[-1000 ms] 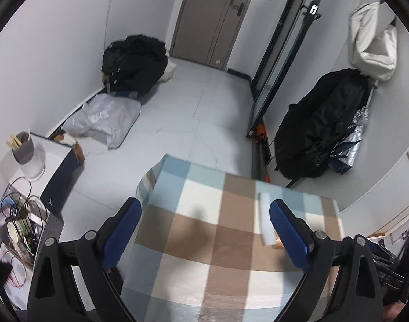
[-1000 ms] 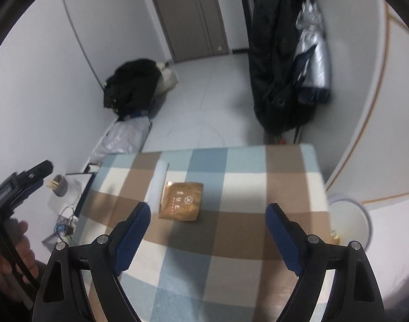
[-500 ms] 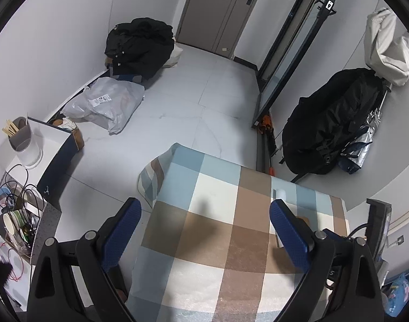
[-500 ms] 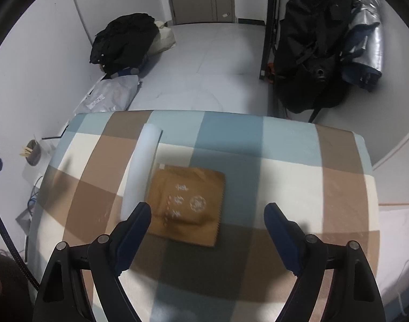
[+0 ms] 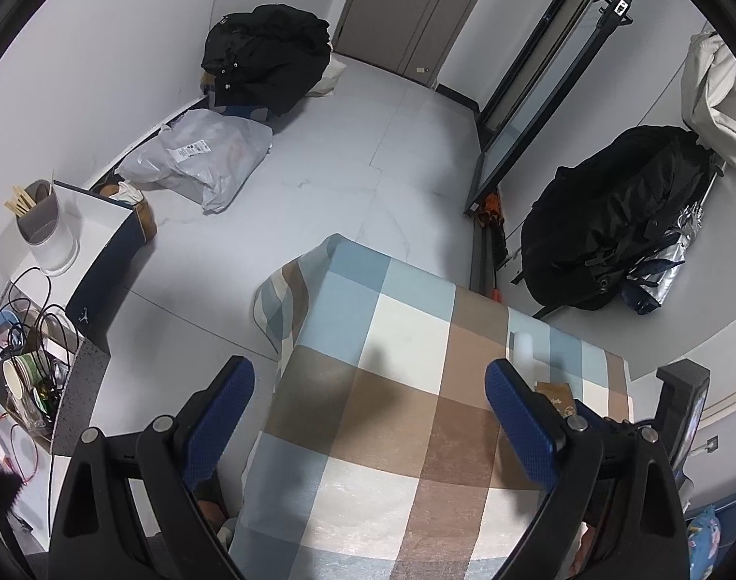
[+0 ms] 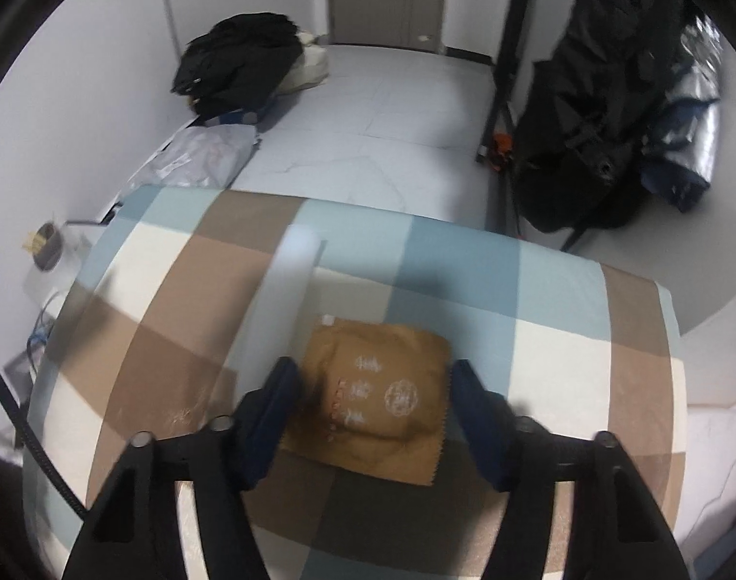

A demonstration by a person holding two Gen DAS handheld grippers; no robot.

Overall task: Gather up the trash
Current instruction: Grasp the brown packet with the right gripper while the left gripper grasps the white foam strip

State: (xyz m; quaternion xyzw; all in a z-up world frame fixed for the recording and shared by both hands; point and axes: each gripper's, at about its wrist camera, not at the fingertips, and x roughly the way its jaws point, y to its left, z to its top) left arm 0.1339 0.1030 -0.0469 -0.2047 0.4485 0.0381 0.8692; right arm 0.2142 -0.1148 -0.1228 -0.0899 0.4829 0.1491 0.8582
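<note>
Covering the table, checked cloth [image 6: 464,261] carries a white tube [image 6: 290,285] beside a brown packet [image 6: 382,386]; white print unreadable. Right gripper [image 6: 375,389] straddles the packet, jaws closing, not yet pressing. Left gripper [image 5: 368,406] spread, empty.

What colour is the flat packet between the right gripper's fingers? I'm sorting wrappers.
Brown packet with white print; right wrist view shows it best.

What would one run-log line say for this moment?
right gripper: closing around brown packet | left gripper: open, empty | white strip: on table
</note>
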